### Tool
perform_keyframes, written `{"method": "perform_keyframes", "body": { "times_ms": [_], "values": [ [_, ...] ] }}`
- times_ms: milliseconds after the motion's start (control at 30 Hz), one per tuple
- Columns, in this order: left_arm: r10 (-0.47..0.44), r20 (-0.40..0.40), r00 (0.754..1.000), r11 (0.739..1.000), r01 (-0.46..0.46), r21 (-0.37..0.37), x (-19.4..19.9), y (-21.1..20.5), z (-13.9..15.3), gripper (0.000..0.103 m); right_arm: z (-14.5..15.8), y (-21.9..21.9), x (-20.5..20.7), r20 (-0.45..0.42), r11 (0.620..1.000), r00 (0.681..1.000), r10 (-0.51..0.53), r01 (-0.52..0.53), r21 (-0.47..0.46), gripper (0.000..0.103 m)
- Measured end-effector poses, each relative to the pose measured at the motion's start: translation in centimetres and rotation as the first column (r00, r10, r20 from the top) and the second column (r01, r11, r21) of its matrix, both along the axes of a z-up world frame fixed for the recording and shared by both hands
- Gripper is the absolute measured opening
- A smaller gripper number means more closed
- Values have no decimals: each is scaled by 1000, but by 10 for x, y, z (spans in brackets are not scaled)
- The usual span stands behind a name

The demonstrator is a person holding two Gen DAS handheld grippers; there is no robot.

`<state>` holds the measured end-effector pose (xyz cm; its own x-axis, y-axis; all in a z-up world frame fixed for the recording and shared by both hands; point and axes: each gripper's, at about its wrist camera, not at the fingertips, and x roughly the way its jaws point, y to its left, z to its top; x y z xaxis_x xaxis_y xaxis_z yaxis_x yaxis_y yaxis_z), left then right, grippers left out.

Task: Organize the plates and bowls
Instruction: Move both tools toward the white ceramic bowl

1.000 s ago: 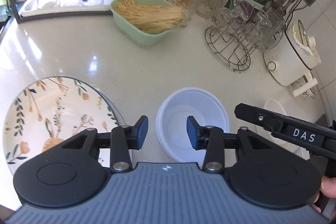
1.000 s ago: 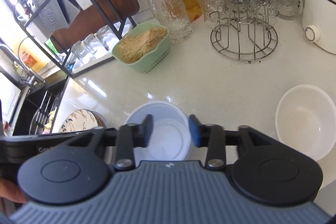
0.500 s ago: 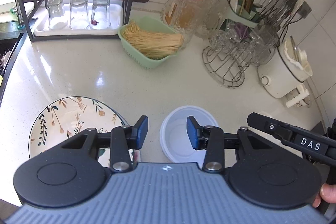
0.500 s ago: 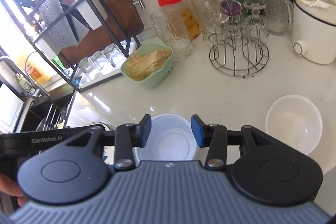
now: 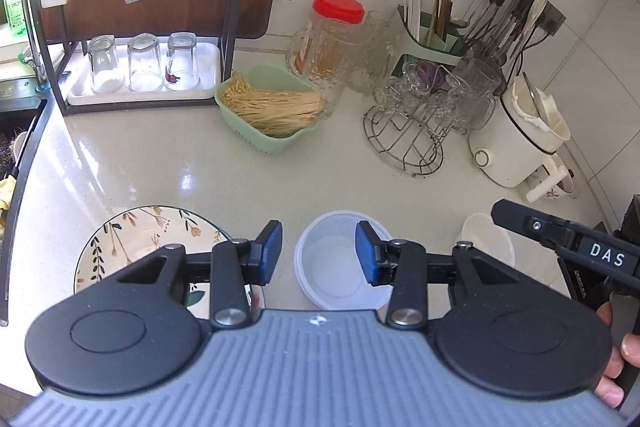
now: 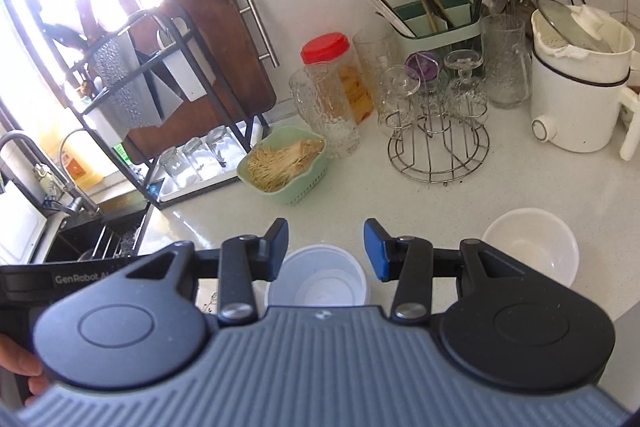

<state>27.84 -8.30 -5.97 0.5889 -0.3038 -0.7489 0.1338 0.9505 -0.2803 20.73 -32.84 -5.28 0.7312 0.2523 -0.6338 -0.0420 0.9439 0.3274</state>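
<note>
Translucent bowl (image 5: 340, 267) sits on the counter below the empty left hand-held gripper (image 5: 318, 253)

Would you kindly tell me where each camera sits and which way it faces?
Left wrist: on the left gripper, looking down at the counter; the right gripper's arm and fingers show at right.
Right wrist: on the right gripper, looking down toward the sink; a hand shows at left.
Shared: clear bowl, white bowl, green basket.
</note>
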Motion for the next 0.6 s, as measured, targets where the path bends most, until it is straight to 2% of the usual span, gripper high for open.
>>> {"method": "perform_keyframes", "body": {
  "times_ms": [200, 467, 600],
  "values": [
    [-16, 1, 1000, 1000, 16, -11, 2, -8, -1, 46, -2, -5, -1, 4, 1000, 1000, -12, 12, -2, 45],
    [-79, 3, 997, 997, 79, -15, 12, -32, 1, 46, -3, -23, -4, 6, 999, 999, -35, 35, 7, 45],
    [-129, 0, 992, 991, 129, -18, 18, -50, 0, 46, -3, -34, -12, 7, 997, 997, -81, 81, -18, 45]
  ]
}}
